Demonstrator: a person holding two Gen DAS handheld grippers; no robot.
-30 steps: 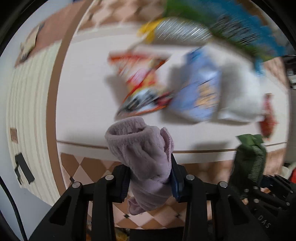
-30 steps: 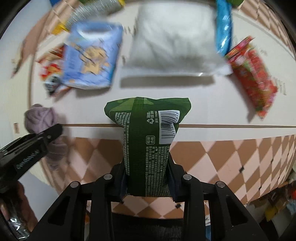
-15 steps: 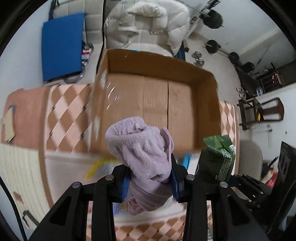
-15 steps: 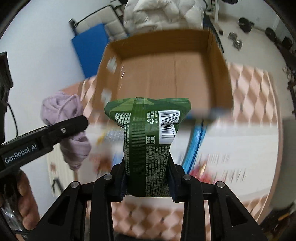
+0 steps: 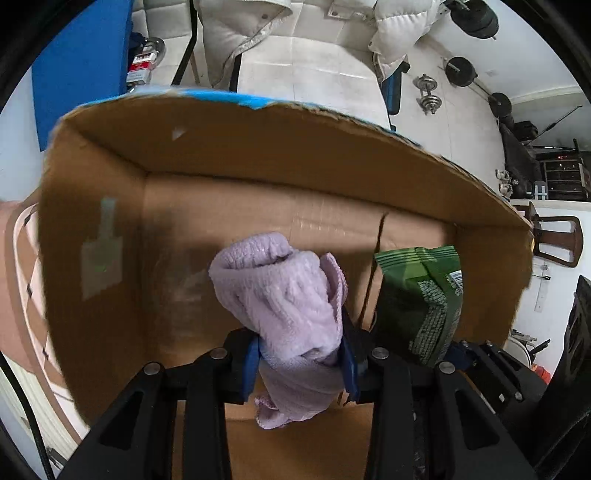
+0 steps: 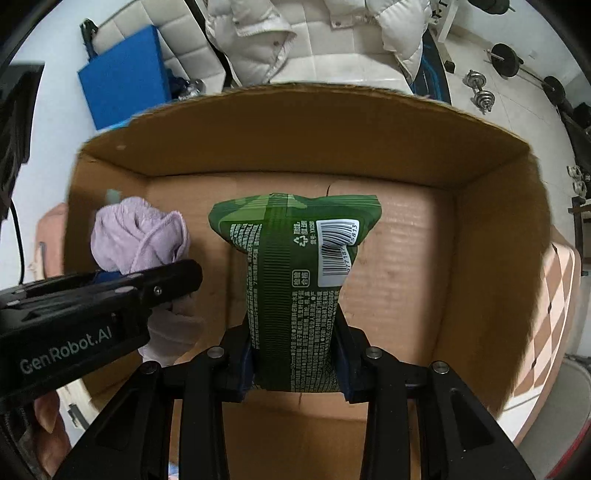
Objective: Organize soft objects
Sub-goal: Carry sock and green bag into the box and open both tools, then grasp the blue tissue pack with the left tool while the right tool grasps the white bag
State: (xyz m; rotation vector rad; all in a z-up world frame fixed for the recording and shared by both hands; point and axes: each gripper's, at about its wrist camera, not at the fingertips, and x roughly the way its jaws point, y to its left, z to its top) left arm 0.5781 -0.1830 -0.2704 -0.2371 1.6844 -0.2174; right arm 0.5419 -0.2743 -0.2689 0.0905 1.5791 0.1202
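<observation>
My left gripper (image 5: 301, 360) is shut on a bunched lilac towel (image 5: 284, 299) and holds it over the open cardboard box (image 5: 240, 206). My right gripper (image 6: 295, 360) is shut on a green soft packet (image 6: 295, 266) with a white barcode label, held upright over the same box (image 6: 406, 240). The two grippers are side by side, left one to the left. The towel (image 6: 138, 236) and the left gripper also show in the right wrist view, and the green packet (image 5: 421, 299) shows in the left wrist view. The box floor looks bare.
Beyond the box stand a white sofa (image 6: 332, 66) with a white puffy jacket (image 6: 255, 33), a blue pad (image 6: 125, 88) and dumbbells (image 6: 480, 92) on the floor. Checkered brown matting (image 6: 554, 314) lies to the right of the box.
Both grippers have swung away from the table of snack packs and moved forward to the box. The box now fills both views. Both holds are unchanged.
</observation>
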